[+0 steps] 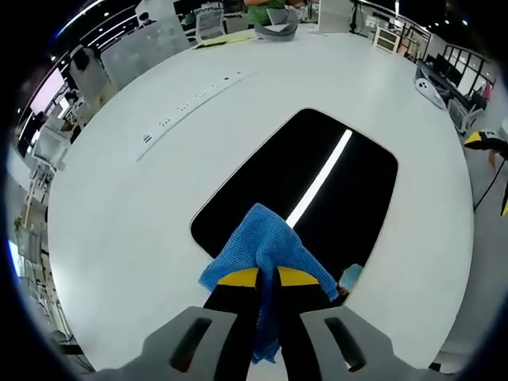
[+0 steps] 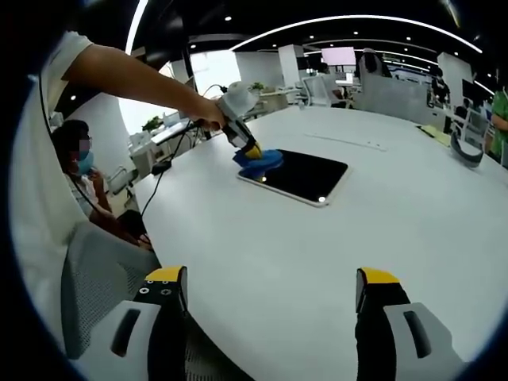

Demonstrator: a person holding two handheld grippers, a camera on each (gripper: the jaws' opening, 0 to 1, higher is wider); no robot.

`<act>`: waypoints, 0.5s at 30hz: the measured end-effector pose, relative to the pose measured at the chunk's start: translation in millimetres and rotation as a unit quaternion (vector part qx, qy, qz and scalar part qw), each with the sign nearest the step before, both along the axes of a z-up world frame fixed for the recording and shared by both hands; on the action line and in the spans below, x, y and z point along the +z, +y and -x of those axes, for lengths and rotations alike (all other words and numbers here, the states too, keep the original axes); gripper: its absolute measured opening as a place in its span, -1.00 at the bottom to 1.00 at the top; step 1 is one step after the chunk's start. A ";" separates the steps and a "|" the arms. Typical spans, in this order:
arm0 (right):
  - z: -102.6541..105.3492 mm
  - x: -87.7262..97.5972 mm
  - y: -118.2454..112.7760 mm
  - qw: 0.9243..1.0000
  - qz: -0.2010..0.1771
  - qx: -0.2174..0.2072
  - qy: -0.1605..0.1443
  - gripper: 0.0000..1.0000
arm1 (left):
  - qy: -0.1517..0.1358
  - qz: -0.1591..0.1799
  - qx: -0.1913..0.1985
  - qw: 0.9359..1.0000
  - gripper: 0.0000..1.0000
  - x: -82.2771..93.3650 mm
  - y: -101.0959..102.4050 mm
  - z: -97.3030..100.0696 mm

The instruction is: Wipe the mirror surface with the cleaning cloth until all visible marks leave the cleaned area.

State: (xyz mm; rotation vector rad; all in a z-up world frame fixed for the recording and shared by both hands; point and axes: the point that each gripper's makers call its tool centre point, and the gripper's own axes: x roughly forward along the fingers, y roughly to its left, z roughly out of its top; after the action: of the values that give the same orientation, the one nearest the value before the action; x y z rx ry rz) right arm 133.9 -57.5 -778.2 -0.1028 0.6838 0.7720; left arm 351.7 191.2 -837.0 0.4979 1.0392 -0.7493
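A dark rectangular mirror with rounded corners lies flat on the white table; it reflects a bright ceiling light strip. My left gripper is shut on a blue cleaning cloth, which rests on the mirror's near corner. In the right gripper view the mirror lies in the middle distance, with the left gripper and the cloth at its left end, held by a person's arm. My right gripper stands open above the table's near edge, well away from the mirror, with nothing between its jaws.
A long flush power strip runs across the table beyond the mirror. Papers and a grey headset-like object lie at the far edge. A seated person and grey chairs are at the table's left side, with office desks beyond.
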 end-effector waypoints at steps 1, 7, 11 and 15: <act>0.1 0.4 0.1 1.000 -0.001 0.000 0.000 0.74 | 0.001 0.000 0.001 1.000 -0.90 0.0 -0.2 0.7; 0.5 -0.3 -0.3 1.000 -0.001 0.001 0.000 0.74 | -0.003 0.001 0.002 1.000 -0.90 -0.2 -0.2 0.6; 2.2 -1.3 0.0 1.000 -0.002 0.002 0.002 0.74 | -0.003 0.001 0.004 1.000 -0.90 -0.5 -0.9 -0.2; 4.8 -3.6 0.1 1.000 -0.001 0.004 0.004 0.73 | 0.002 0.009 0.018 1.000 -0.90 -0.5 -0.6 -0.6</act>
State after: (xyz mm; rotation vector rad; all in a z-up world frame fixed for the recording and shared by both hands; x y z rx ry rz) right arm 129.2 -57.4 -781.8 -0.0999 0.6910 0.7805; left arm 352.3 190.5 -837.5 0.4608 1.0427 -0.7274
